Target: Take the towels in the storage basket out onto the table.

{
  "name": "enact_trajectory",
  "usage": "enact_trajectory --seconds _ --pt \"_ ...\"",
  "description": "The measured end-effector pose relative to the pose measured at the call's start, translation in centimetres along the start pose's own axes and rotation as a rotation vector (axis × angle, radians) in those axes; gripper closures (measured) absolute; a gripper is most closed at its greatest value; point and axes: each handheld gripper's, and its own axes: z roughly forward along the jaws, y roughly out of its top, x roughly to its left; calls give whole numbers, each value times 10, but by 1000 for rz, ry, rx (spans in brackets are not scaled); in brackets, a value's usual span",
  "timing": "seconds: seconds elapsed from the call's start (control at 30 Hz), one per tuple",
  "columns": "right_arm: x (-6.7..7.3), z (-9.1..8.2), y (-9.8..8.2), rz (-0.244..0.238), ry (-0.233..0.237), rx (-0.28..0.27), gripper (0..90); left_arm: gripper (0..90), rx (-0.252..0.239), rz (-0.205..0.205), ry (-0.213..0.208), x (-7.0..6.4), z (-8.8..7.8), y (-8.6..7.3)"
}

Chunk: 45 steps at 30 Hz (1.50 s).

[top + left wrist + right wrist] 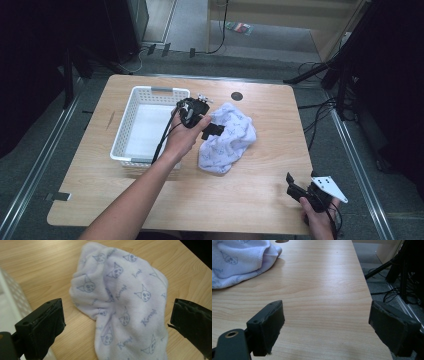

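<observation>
A pale lilac cloth (226,139) printed with small cat faces lies crumpled on the middle of the wooden table (260,192). My left gripper (214,129) hovers over the cloth's left edge, open. In the left gripper view the cloth (125,300) lies below and between the wide-apart jaws of my left gripper (116,322). My right gripper (295,187) is open near the table's front right corner, well away from the cloth. In the right gripper view my right gripper (325,327) frames bare wood, and the cloth (239,262) lies at the far left.
A white perforated basket (150,92) stands on the left half of the table, beside the cloth, and shows as a white wall (12,300) in the left gripper view. A round cable hole (237,96) is near the far edge. Cables and stands lie on the floor to the right.
</observation>
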Motion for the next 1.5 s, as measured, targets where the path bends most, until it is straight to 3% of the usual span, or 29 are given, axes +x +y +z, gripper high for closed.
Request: enact_trajectory --seconds 0.13,0.3,0.63,1.5 --pt "0 0 0 0 -2 2 135 0 -26 -15 14 10 -15 -1" --pt "0 0 0 0 -3 2 135 0 -34 -11 29 16 -24 -4" --pt "0 0 0 2 -4 5 135 0 -58 -48 56 43 -43 -16" --pt "0 1 0 4 -15 12 137 0 -124 -148 153 114 -96 -65"
